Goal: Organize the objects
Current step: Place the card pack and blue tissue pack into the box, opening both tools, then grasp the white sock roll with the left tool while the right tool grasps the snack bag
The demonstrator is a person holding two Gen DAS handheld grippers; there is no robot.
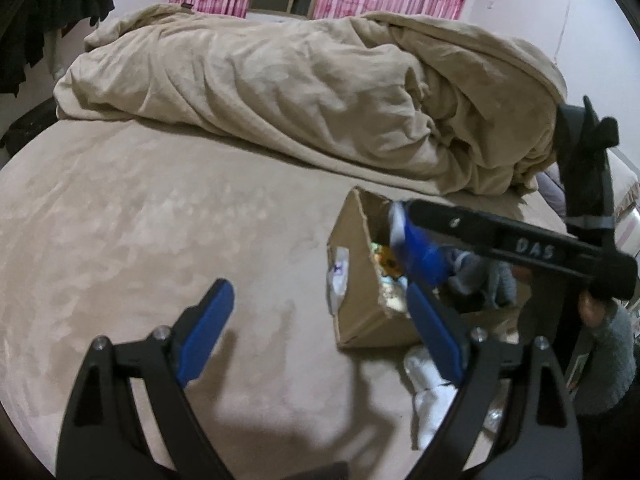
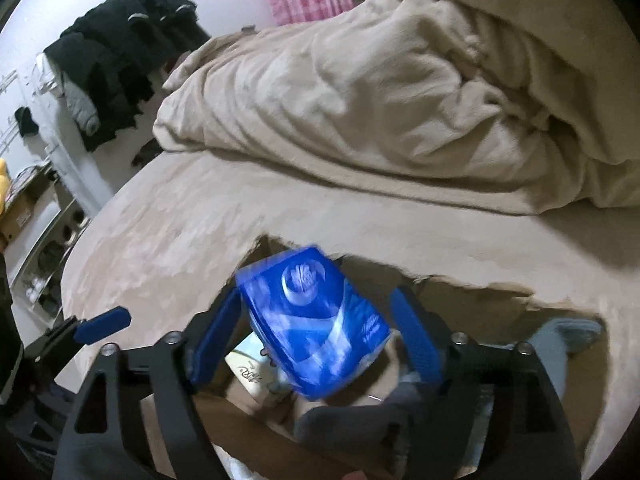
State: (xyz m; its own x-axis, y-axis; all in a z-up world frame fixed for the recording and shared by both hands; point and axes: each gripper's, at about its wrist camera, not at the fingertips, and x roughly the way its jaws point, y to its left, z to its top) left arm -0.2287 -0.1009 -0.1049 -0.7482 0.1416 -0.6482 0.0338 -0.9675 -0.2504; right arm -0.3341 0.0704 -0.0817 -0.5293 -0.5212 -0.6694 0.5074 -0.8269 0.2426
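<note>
Trouble could come if the blurred blue-and-white packet (image 2: 316, 328), loose between the spread right gripper (image 2: 320, 344) above the torn brown cardboard box (image 1: 356, 280), tumbles outside it; left gripper (image 1: 320, 336) gapes empty beside that box.

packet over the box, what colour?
Blue packet with white markings; right wrist view shows it best.

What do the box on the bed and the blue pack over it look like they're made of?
Box: brown corrugated cardboard, matte, judging by its ragged torn rim. Blue pack: likely thin glossy plastic film over something soft; highlights streak its printed face, though blur hides detail. It sits between the right gripper fingers, which look open.
</note>
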